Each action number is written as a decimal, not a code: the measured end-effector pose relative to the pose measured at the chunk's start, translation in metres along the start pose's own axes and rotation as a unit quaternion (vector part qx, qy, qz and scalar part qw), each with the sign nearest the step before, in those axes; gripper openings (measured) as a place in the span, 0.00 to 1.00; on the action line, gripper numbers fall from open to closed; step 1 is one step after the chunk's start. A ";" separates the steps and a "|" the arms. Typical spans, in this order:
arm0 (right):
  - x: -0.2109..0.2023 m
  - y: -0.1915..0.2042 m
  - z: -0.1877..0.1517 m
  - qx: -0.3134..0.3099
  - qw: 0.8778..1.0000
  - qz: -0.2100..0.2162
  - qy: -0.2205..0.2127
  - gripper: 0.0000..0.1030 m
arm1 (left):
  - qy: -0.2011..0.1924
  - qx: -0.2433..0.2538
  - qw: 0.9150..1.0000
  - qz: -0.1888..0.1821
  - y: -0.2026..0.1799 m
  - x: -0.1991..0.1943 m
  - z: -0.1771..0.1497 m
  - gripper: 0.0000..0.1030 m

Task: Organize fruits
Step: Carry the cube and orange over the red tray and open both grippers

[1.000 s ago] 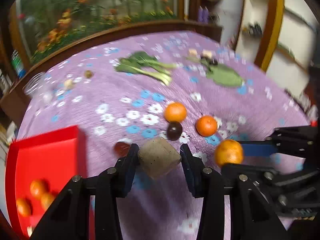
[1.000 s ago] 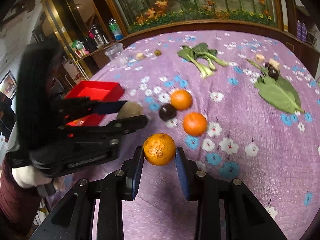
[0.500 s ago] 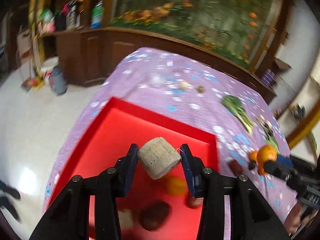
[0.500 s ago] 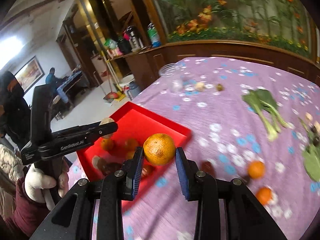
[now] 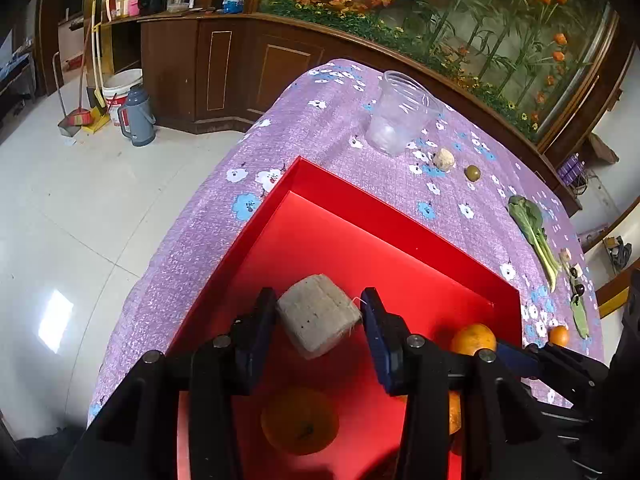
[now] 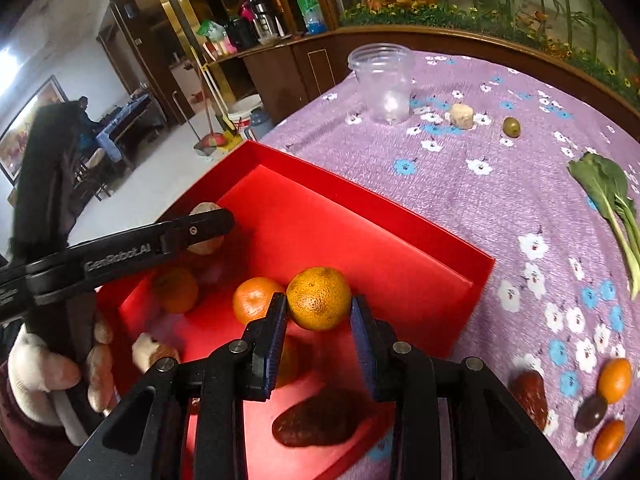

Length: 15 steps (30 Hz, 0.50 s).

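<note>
My left gripper [image 5: 318,322] is shut on a tan-grey blocky fruit [image 5: 316,314] and holds it over the red tray [image 5: 360,216]. My right gripper [image 6: 319,312] is shut on an orange [image 6: 319,298] and holds it over the same tray [image 6: 360,216]. In the right wrist view the left gripper's finger [image 6: 160,240] reaches in over the tray's left side. Oranges [image 6: 254,298] [image 6: 176,290] and a dark brown fruit [image 6: 316,420] lie in the tray. One orange [image 5: 300,424] shows below the left gripper.
On the purple flowered cloth [image 6: 460,200] stand a clear plastic cup [image 6: 382,82], a pale chunk [image 6: 461,115] and a green olive-like fruit [image 6: 511,126]. A leafy green [image 6: 612,196] lies at the right. Two oranges [image 6: 614,380], a dark plum [image 6: 590,408] and a red fruit [image 6: 528,392] lie at the lower right.
Both grippers have carried their fruits from the middle of the table to above the red tray. Each stays shut on its fruit.
</note>
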State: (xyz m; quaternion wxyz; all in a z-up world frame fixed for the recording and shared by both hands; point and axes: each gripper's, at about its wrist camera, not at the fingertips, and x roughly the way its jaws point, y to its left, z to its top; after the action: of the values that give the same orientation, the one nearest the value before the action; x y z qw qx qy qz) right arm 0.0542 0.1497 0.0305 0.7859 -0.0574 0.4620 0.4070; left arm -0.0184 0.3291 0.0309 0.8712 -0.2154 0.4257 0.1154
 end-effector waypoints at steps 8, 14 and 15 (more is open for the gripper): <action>0.008 -0.003 0.001 0.010 1.000 0.000 -0.001 0.39 | -0.023 -0.023 0.999 -0.021 0.003 -0.017 0.000 0.54; -0.018 -0.001 0.001 0.005 1.000 0.003 -0.029 0.49 | -0.054 -0.037 0.997 -0.039 -0.006 -0.049 -0.004 0.60; -0.023 -0.002 0.000 0.005 0.999 0.004 -0.034 0.49 | -0.059 -0.039 0.997 -0.043 -0.008 -0.055 -0.006 0.62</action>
State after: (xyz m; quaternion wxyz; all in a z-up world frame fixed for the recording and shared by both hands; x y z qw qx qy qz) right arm 0.0496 0.1350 0.0475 0.8000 -0.0375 0.4370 0.4095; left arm -0.0529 0.3177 0.0731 0.8901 -0.2598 0.3588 0.1068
